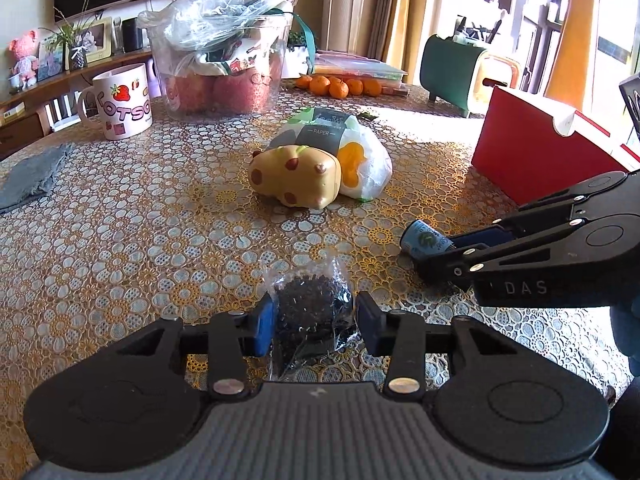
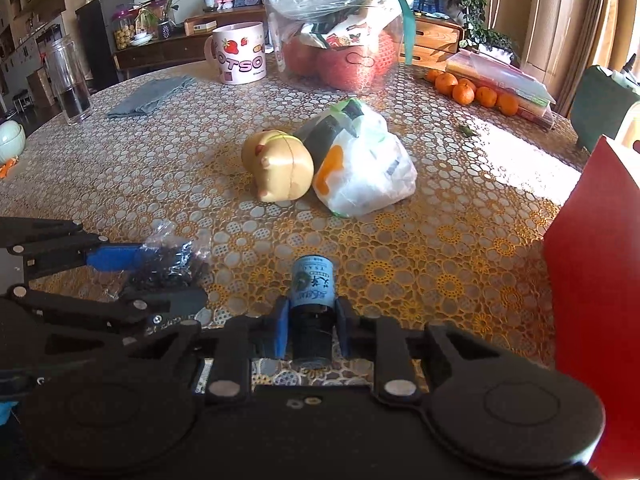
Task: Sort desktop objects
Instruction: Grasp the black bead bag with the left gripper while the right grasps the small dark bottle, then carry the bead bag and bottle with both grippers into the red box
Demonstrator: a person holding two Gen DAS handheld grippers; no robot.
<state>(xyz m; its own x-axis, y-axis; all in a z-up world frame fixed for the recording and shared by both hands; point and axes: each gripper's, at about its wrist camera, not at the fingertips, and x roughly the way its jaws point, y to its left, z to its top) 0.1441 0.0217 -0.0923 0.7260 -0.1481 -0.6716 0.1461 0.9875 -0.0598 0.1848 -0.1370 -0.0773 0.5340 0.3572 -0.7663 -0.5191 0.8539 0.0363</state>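
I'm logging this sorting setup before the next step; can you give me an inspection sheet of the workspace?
Surface: table under a floral lace cloth.
Job's things: bagged black scrubber; small blue bottle; yellow squishy toy; white bag.
Clutter: mug, fruit tub, oranges, grey cloth, red box.
Grippers: left tongs closed on the scrubber; right tongs closed on the bottle.
Cables: nothing seen.
Surroundings: shelves, plants, curtains.

Bagged black scrubber point(image 1: 314, 312), blue-labelled bottle point(image 2: 312, 296)
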